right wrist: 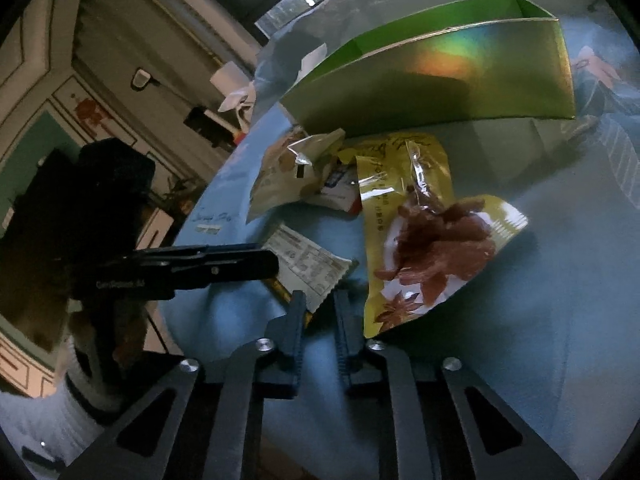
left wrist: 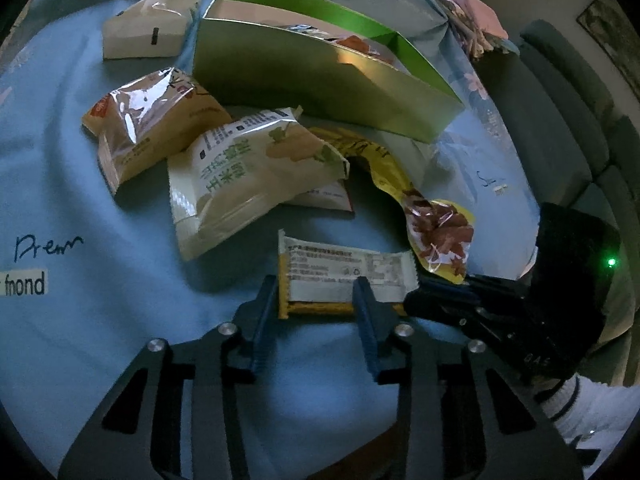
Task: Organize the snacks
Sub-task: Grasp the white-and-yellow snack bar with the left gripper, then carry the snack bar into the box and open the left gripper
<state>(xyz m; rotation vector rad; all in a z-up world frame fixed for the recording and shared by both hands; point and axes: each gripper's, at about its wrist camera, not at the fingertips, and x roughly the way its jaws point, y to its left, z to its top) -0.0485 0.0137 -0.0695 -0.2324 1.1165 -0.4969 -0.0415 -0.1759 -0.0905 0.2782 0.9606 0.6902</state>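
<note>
Both claws pinched one flat snack bar (left wrist: 344,276) lying on the blue worktop (left wrist: 80,184): the left claw (left wrist: 316,292) gripped its near long edge, the right claw (right wrist: 320,300) its right end. Just beyond lay a yellow jerky pouch (right wrist: 420,232), a pale green-lettered packet (left wrist: 248,176) and an orange packet (left wrist: 148,120). Farther back stood an open green box (left wrist: 320,80) holding snacks, a tissue pack (left wrist: 148,28) at its left.

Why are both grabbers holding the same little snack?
That is odd: the left hand-held gripper and right hand-held gripper both pinch one flat wafer packet, at different edges. One would do.
</note>
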